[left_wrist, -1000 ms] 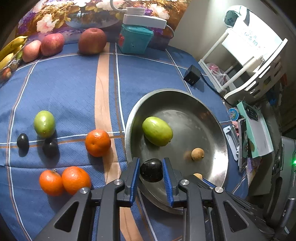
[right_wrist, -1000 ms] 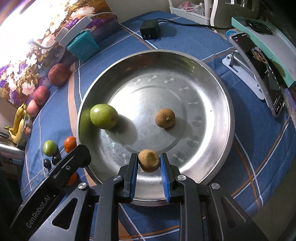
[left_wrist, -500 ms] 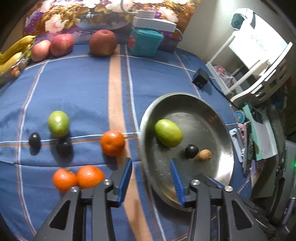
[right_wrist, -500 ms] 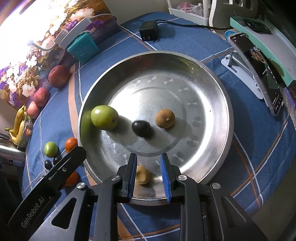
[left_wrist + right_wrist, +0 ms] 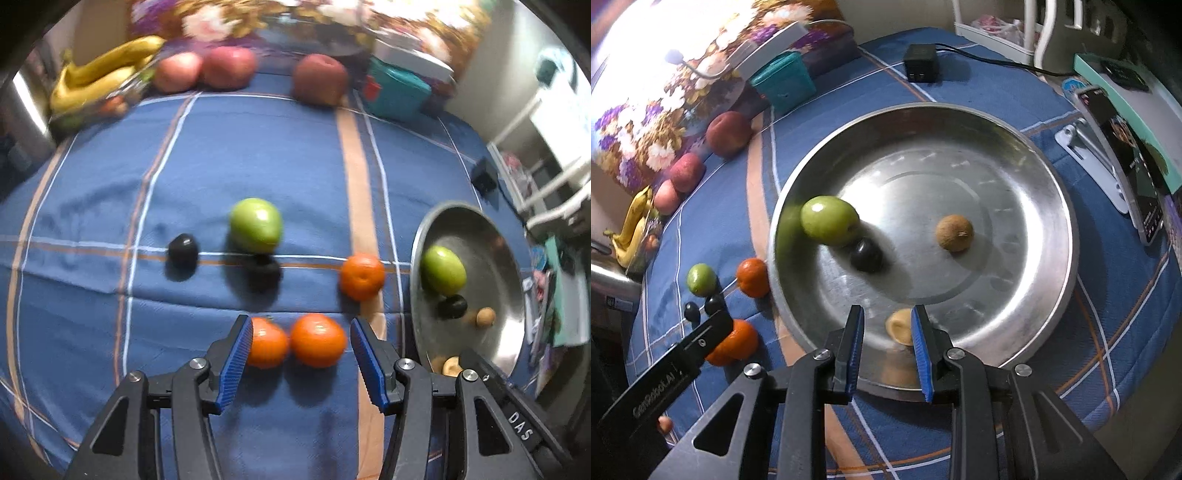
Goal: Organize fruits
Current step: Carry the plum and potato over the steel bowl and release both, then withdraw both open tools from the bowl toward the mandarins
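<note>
My left gripper (image 5: 301, 354) hovers over the blue cloth with its jaws opening. Two oranges (image 5: 266, 347) (image 5: 317, 345) lie on the cloth below, untouched by the pads. A third orange (image 5: 362, 277), a green fruit (image 5: 256, 225) and two dark fruits (image 5: 183, 249) (image 5: 264, 267) lie beyond. The steel pan (image 5: 960, 166) holds a green fruit (image 5: 829, 221), a dark fruit (image 5: 866, 254) and a brown fruit (image 5: 955, 232). My right gripper (image 5: 888, 349) stands over the pan's near edge, jaws a narrow gap apart. A small brown fruit (image 5: 899, 326) lies loose in the pan by its right finger.
Bananas (image 5: 99, 70) and three apples (image 5: 177, 72) (image 5: 229, 66) (image 5: 321, 79) line the table's far edge beside a teal box (image 5: 395, 92). A black charger (image 5: 919, 66) with its cable lies behind the pan. A phone on a stand (image 5: 1123, 177) is right of the pan.
My left gripper let the dark fruit go into the pan, opened and swung left over the two oranges. The small brown fruit dropped from my right gripper's pads onto the pan.
</note>
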`<state>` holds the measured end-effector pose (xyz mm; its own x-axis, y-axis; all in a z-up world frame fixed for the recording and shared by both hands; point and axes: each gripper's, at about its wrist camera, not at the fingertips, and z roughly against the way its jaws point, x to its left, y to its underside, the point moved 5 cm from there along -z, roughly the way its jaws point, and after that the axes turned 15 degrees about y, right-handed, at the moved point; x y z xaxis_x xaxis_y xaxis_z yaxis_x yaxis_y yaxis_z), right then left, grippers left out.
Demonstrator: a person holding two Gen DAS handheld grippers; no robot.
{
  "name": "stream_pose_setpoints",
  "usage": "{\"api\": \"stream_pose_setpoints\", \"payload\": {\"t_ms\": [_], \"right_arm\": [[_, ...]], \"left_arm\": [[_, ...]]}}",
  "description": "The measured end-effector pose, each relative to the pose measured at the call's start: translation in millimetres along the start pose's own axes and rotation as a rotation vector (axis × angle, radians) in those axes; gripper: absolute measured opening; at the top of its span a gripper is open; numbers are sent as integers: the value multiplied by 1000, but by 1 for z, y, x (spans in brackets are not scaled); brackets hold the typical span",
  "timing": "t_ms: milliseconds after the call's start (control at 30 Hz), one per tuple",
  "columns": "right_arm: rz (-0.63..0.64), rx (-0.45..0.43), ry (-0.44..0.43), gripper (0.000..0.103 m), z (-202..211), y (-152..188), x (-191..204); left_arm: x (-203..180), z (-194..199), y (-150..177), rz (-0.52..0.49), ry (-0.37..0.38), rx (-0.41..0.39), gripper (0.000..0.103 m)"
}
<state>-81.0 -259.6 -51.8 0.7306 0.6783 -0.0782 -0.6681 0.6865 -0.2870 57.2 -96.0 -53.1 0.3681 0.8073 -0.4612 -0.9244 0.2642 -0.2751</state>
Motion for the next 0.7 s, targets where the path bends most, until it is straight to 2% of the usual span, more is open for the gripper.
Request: {"api": "stream_pose_setpoints", "payload": {"t_ms": [233,433,500,533,633,700], "right_arm": [[64,-27,-19,27,10,6,25],[126,-52,-27,27,16,12,48],[145,-60,-29,27,18,14,56],[149,-62,-28,28,19,15,59],[166,-74,-21,48,22,16,63],[177,-83,-14,51,23,16,67]], "left_arm": [[36,29,-5,83,-27,-67,64],[54,47,-6,92,-96,-109,71],[59,51,-6,91,-111,-114,76],[61,52,-5,89,-118,-115,78],[67,50,-4,90,-132,-106,90],[71,47,-3,86,-156,-98,100]]}}
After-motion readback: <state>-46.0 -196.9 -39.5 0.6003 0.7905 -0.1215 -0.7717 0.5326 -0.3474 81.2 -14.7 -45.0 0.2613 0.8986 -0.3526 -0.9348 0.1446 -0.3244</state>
